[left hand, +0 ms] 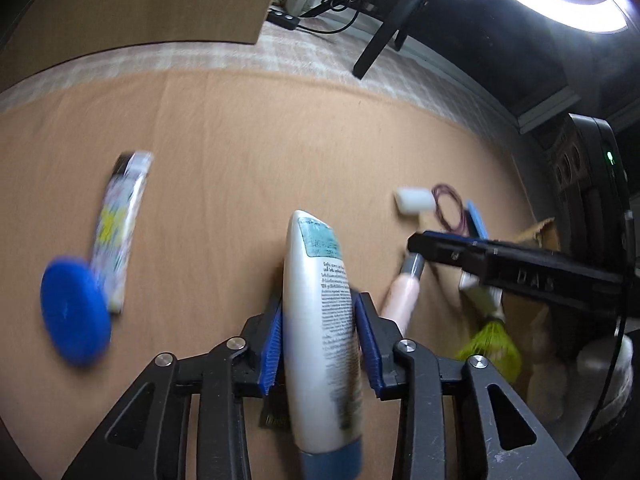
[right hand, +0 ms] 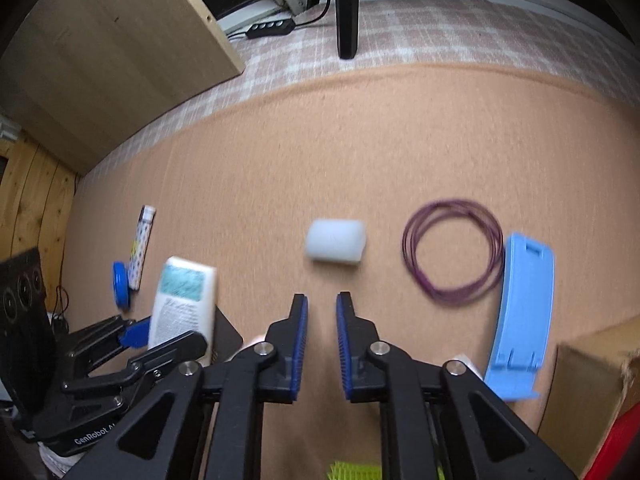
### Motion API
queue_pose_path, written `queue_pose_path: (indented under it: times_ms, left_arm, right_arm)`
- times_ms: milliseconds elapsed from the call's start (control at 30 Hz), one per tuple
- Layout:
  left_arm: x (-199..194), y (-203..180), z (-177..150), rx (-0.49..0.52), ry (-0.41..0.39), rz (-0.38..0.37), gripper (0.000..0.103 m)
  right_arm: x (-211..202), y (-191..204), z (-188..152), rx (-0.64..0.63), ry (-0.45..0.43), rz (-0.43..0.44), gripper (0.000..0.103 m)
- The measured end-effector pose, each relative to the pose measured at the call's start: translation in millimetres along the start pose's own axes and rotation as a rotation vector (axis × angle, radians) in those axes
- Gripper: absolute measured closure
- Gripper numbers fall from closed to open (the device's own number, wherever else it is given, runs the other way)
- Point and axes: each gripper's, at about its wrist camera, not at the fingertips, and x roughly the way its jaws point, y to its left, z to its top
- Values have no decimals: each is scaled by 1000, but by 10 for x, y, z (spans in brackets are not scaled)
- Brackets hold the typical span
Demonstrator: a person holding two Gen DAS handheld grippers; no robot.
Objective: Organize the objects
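My left gripper is shut on a white bottle with a blue cap; the blue pads press on both of its sides. The right wrist view shows that gripper and bottle at the lower left. My right gripper hangs over the tan cloth, its jaws a narrow gap apart with nothing between them. Just beyond its tips lies a white foam block. A pink tube with a grey cap lies under the right gripper's finger.
A purple wire coil and a light blue plastic stand lie to the right. A blue disc and a patterned packet lie to the left. A cardboard box stands at the right edge, a yellow-green mesh item near it.
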Motion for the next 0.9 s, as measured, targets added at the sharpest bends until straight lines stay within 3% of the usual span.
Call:
queue_pose_path:
  times_ms: [233, 333, 500, 600, 733, 800, 900]
  left_arm:
    - [-263, 173, -299, 8, -49, 183, 66]
    - [-342, 306, -336, -11, -58, 225, 65]
    - [-522, 354, -375, -14, -92, 237, 53]
    - [-682, 264, -386, -2, -136, 201, 53]
    - [-658, -1, -333, 64, -134, 114, 53]
    - [-567, -171, -311, 112, -118, 106, 53]
    - [-432, -382, -304, 180, -95, 101, 53]
  right_arm:
    - [-41, -30, -184, -3, 36, 22, 91]
    - [-88, -28, -235, -3, 34, 16, 89]
    - [-238, -2, -249, 20, -1, 77, 85]
    - [-293, 27, -252, 21, -16, 86, 84]
    - [-348, -23, -184, 58, -58, 83, 66]
    - [-350, -88, -115, 77, -73, 80, 64]
    - [-329, -174, 2, 104, -86, 56, 53]
